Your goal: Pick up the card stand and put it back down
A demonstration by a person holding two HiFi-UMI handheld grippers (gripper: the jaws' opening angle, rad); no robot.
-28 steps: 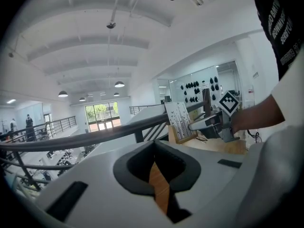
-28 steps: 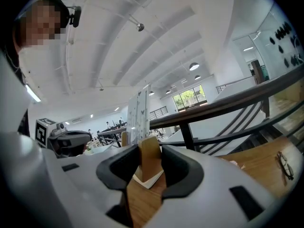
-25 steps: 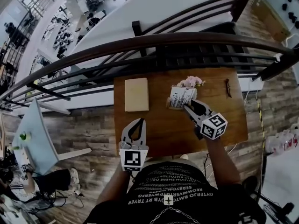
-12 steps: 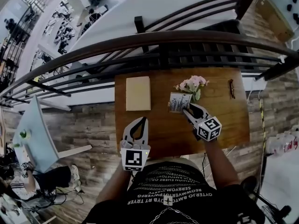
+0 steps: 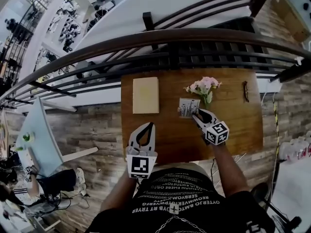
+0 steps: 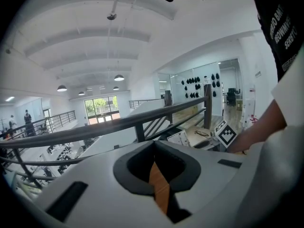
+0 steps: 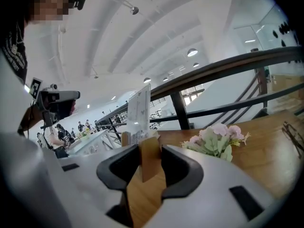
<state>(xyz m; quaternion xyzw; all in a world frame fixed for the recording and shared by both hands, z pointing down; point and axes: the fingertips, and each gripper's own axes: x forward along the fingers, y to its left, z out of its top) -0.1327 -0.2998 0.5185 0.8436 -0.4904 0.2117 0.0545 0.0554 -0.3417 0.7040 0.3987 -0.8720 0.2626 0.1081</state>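
Two parts make up the card stand [image 5: 188, 107]: a small wooden block [image 7: 148, 158] as its foot, and a thin clear sheet [image 7: 139, 109] with printed paper standing upright out of it. It is toward the back of the wooden counter [image 5: 170, 142], just beside the bunch of pink flowers [image 5: 204, 85] and well apart from the beige pad [image 5: 146, 95] to the left. The right gripper [image 5: 198, 114] has its jaws closed on the block from both sides, low down, with the sheet rising above them. Whether the foot already touches the counter I cannot tell. That looks like the right place to hold. The block is probably stiff, light and square-sided, so the pads get flat faces to press. The sheet seems smooth and slippery, and it would likely flex or slide out of its slot if squeezed. The stand is tall for its small foot, so I judge it would tip easily if set down tilted or nudged against the flowers. The left gripper [image 5: 148, 127] hangs near the counter's front edge, jaws together on nothing.
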